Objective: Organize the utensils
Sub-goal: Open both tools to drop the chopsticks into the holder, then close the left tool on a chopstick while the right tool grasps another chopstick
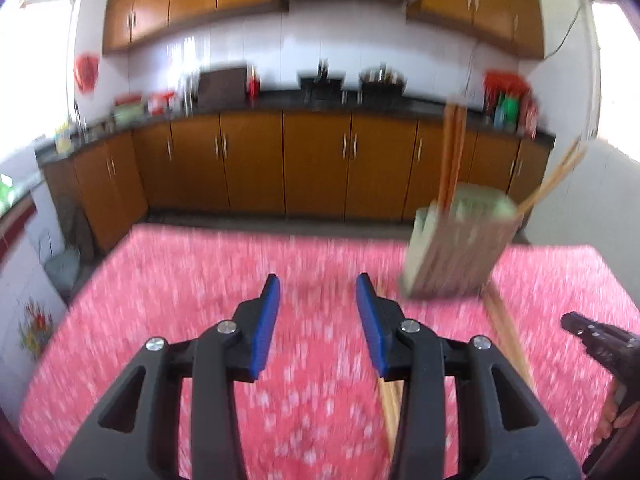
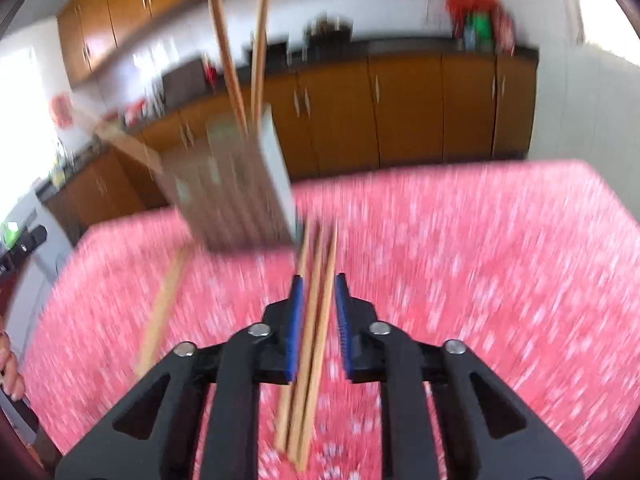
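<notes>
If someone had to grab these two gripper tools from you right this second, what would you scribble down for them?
Left gripper: open, empty, above the pink tablecloth.
Right gripper: fingers sit around a bundle of chopsticks; the frame is blurred and a small gap shows at one pad, so a firm grip is uncertain.
Chopstick holder: on the table ahead, looks tilted in the blur, with several chopsticks already sticking out of it.
Loose chopsticks: lying on the cloth beside the holder.
Done: some chopsticks in the holder.
Left: put in the right gripper's bundle, then the loose ones.
</notes>
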A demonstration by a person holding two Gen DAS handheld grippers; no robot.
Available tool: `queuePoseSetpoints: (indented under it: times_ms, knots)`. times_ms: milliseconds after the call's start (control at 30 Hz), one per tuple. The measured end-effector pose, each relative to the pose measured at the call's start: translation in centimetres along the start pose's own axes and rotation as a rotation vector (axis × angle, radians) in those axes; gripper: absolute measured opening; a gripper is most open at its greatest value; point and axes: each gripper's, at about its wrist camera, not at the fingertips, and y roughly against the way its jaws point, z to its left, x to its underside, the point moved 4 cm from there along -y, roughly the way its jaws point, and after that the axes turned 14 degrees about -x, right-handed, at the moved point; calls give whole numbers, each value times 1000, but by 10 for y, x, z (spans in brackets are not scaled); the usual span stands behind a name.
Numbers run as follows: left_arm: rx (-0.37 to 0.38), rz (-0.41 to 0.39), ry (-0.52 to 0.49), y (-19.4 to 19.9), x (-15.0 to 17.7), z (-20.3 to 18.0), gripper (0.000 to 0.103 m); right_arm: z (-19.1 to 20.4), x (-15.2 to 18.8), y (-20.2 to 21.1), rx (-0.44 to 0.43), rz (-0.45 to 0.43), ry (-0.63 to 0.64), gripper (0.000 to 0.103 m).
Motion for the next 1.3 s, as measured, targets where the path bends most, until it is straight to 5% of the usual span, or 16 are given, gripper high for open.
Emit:
queuePoseSetpoints:
  times_ms: [233, 467, 667, 1300]
  knots:
    - [42, 154, 1, -25, 55, -1, 39, -4, 28, -30, 24, 95, -20, 12]
    - [116, 212, -6, -32, 68, -25, 34, -20, 30, -28, 141, 85, -7, 8]
    - [158, 272, -30, -42, 86, -43, 22, -30, 30, -20, 151, 72, -29, 8]
    - [125, 287, -132, -55, 104, -68, 9, -19, 39, -16, 148, 78, 37, 8]
